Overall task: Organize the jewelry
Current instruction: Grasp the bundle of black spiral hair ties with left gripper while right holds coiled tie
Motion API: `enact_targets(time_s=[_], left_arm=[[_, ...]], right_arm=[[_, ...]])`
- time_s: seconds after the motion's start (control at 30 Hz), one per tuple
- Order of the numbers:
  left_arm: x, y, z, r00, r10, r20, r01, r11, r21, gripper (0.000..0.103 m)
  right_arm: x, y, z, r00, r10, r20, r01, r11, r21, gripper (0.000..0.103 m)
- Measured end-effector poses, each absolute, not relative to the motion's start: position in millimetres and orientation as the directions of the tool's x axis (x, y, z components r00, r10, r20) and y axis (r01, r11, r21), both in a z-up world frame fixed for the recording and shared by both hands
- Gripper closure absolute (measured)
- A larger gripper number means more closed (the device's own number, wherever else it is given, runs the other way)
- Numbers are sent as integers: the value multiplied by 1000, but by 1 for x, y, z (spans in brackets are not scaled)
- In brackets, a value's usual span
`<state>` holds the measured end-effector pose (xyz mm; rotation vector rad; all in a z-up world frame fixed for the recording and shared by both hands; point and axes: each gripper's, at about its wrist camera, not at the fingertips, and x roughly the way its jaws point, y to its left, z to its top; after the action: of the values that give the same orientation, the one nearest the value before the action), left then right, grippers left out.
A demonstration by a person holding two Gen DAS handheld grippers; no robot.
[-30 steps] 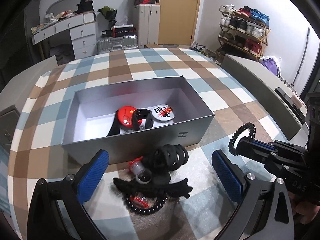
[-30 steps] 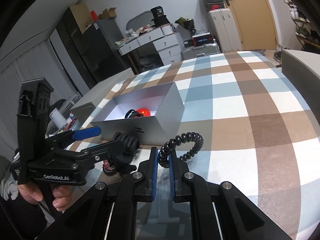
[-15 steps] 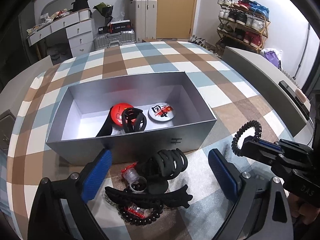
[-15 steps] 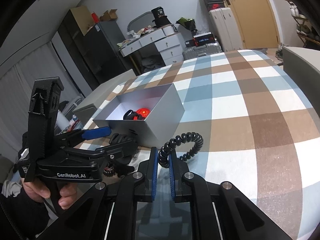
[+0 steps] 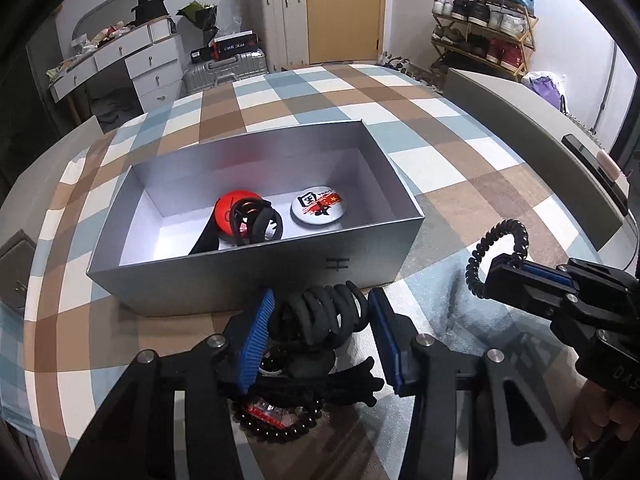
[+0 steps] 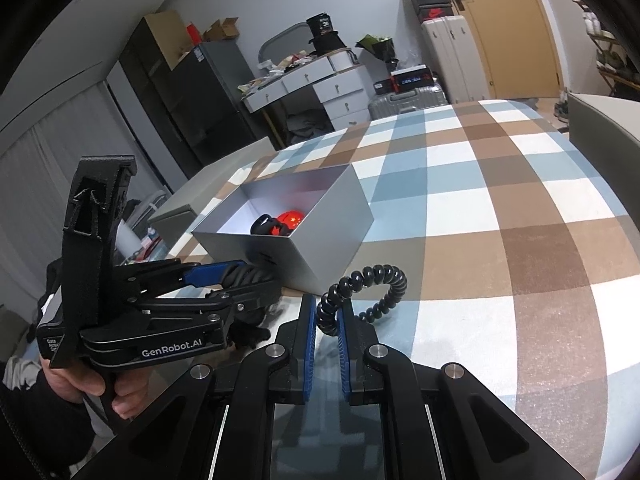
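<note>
Partly done: the box (image 5: 256, 264) at frame centre already holds two badges (image 5: 316, 210) and a hair tie. The left gripper (image 5: 318, 318) is closing around a black claw clip (image 5: 320, 316) atop the pile (image 5: 288, 404) below the box; the right gripper (image 6: 326, 320) pinches a coil tie (image 6: 368, 288).

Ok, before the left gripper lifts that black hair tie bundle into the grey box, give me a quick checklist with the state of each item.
1. Left gripper straddles the black hair tie bundle: ok, the jaws are closing with the bundle between them.
2. Pads press firmly on the bundle: cannot tell.
3. Bundle free of the black claw clip and bead bracelet below: cannot tell, they overlap.
4. Grey box open with floor space: ok.
5. Right gripper holds the spiral hair tie clear of the pile: ok.
</note>
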<state>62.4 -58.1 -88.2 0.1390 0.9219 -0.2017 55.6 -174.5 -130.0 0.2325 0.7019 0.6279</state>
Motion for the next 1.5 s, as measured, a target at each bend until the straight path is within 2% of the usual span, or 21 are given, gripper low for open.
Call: enact_targets(time_s=[0.6, 1.03, 1.5], left_arm=[[46, -57, -62, 641, -181, -746, 275, 961, 3, 60], [34, -8, -38, 697, -266, -666, 253, 960, -119, 60], [40, 39, -16, 771, -276, -574, 190, 960, -207, 60]], right_arm=[[51, -168, -122, 599, 594, -537, -463, 804, 373, 93], [47, -127, -93, 573, 643, -508, -567, 759, 320, 93], [70, -80, -68, 542, 692, -476, -649, 705, 286, 93]])
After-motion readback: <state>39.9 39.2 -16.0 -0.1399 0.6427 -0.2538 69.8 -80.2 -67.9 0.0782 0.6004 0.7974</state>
